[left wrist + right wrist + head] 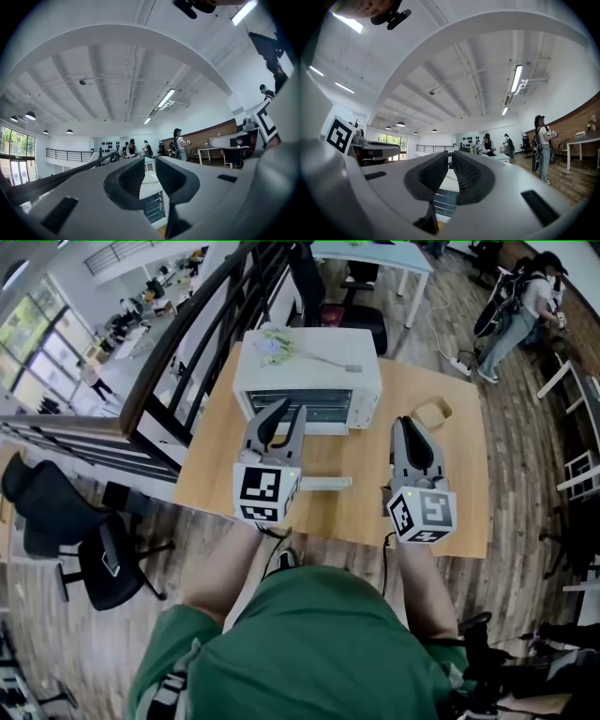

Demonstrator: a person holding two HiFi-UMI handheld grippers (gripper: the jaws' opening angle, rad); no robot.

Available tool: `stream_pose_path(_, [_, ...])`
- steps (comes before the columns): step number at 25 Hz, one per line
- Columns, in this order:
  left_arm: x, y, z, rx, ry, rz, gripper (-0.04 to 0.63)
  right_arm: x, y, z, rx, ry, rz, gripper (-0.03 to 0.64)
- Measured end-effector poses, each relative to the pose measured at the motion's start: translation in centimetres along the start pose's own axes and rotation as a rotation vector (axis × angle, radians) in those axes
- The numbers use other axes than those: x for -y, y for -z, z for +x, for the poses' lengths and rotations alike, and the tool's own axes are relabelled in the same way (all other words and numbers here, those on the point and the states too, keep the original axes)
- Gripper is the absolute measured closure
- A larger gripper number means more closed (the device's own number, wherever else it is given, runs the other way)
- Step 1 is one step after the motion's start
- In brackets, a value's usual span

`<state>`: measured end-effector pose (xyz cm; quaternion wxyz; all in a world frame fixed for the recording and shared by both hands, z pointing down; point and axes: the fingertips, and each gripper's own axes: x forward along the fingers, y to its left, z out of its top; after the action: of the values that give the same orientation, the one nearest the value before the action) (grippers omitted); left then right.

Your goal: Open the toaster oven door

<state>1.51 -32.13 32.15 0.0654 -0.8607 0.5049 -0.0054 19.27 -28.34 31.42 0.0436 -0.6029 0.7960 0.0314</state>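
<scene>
A white toaster oven stands at the back middle of the wooden table, its glass door facing me and closed. My left gripper hovers in front of the door's left half, shut with nothing between its fingers. In the left gripper view the left gripper points upward, and the toaster oven shows small and apart through the slit between the pads. My right gripper floats to the right of the oven, shut and empty. The right gripper frames the toaster oven low in its own view.
A pale flat bar lies on the table near the front. A tan ring-shaped item sits right of the oven. Flowers and a thin utensil rest on the oven's top. A railing runs along the left.
</scene>
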Motion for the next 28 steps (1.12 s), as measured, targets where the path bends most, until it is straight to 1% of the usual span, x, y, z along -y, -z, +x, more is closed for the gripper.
stream_pose_path(5, [-0.2, 0.1, -0.2, -0.004, 0.004, -0.021, 0.509, -0.3, 0.2, 0.0, -0.007, -0.009, -0.001, 0.563])
stream_pose_path(8, [-0.4, 0.6, -0.3, -0.013, 0.003, -0.028, 0.509, -0.5, 0.1, 0.0, -0.003, -0.018, -0.019, 0.565])
stream_pose_path(14, [-0.6, 0.9, -0.4, -0.015, 0.005, -0.049, 0.51, -0.5, 0.2, 0.1, -0.004, -0.011, -0.035, 0.565])
stream_pose_path(17, [-0.5, 1.5, -0.4, -0.03, 0.002, -0.052, 0.51, -0.2, 0.4, -0.1, -0.007, -0.009, -0.032, 0.565])
stream_pose_path(23, [-0.6, 1.5, -0.3, -0.023, -0.002, -0.053, 0.509, -0.2, 0.5, 0.0, -0.01, -0.008, -0.03, 0.565])
stream_pose_path(28, [-0.5, 1.8, -0.2, -0.034, -0.003, -0.054, 0.51, 0.0, 0.7, 0.1, -0.015, -0.009, -0.027, 0.565])
